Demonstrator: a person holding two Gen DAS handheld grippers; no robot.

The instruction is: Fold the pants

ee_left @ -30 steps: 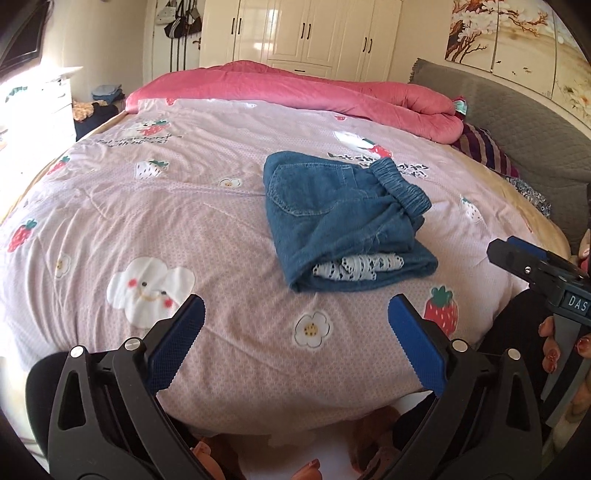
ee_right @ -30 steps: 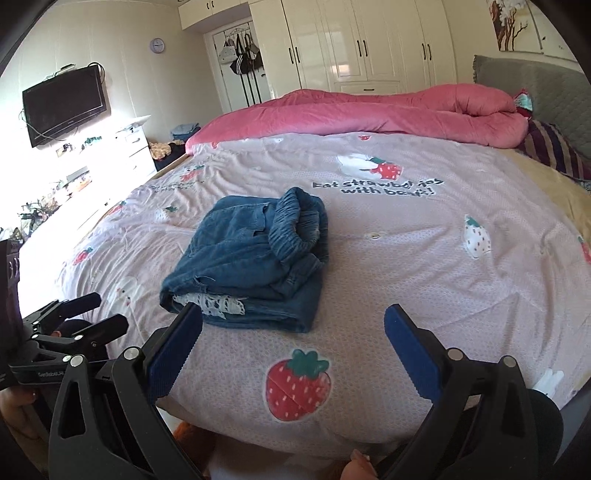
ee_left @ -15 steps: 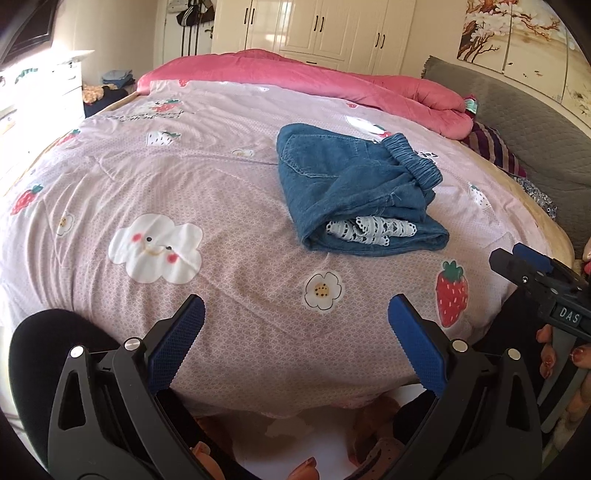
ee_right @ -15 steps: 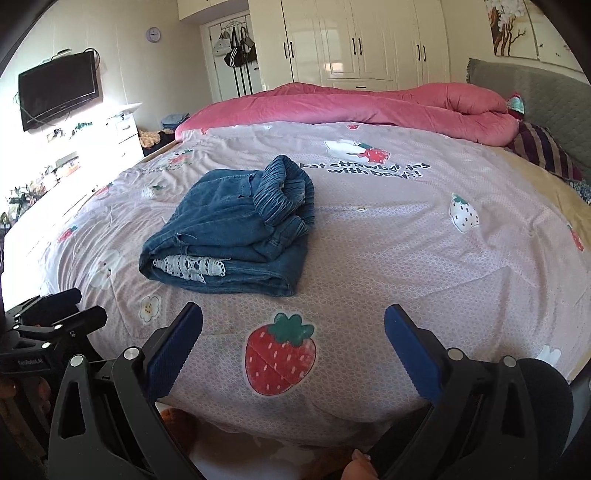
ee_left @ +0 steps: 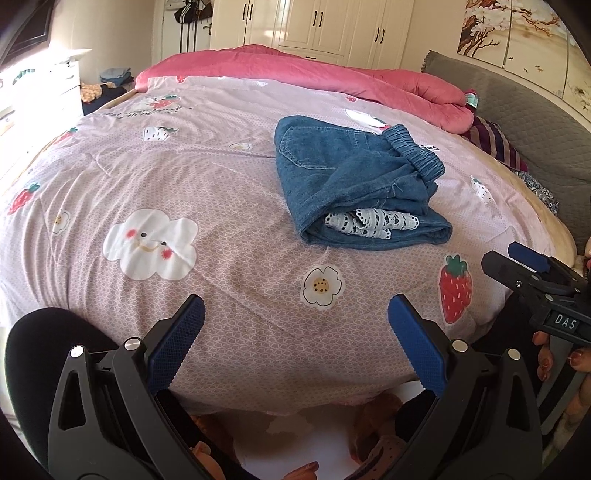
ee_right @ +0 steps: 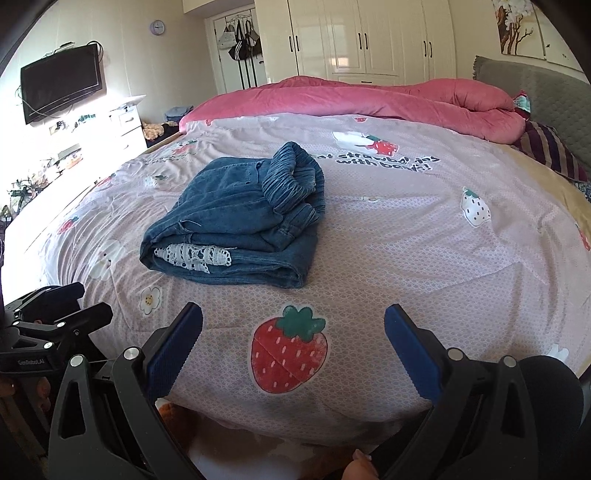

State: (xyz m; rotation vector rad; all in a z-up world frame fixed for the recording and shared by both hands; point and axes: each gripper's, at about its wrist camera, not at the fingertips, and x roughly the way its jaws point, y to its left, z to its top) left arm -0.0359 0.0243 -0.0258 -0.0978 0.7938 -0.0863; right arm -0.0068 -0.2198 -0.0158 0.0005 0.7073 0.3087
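A lived-in home bedroom: a wide bed (ee_right: 406, 258) under a pale pink cover printed with strawberries, clouds and flowers fills the room, a thick pink quilt (ee_right: 369, 99) bunched along its far side against a grey padded headboard (ee_right: 535, 85). Cream built-in wardrobes (ee_right: 369, 37) line the back wall, with bags hanging on hooks (ee_right: 240, 40) beside them, a wall clock (ee_right: 157, 27) above and a flat television (ee_right: 61, 86) mounted over a sunlit white dresser (ee_right: 129, 122). A blossom-tree painting (ee_left: 517, 40) hangs over the headboard.

Left gripper (ee_left: 295, 332) and right gripper (ee_right: 293, 341) — jaws spread (empty).
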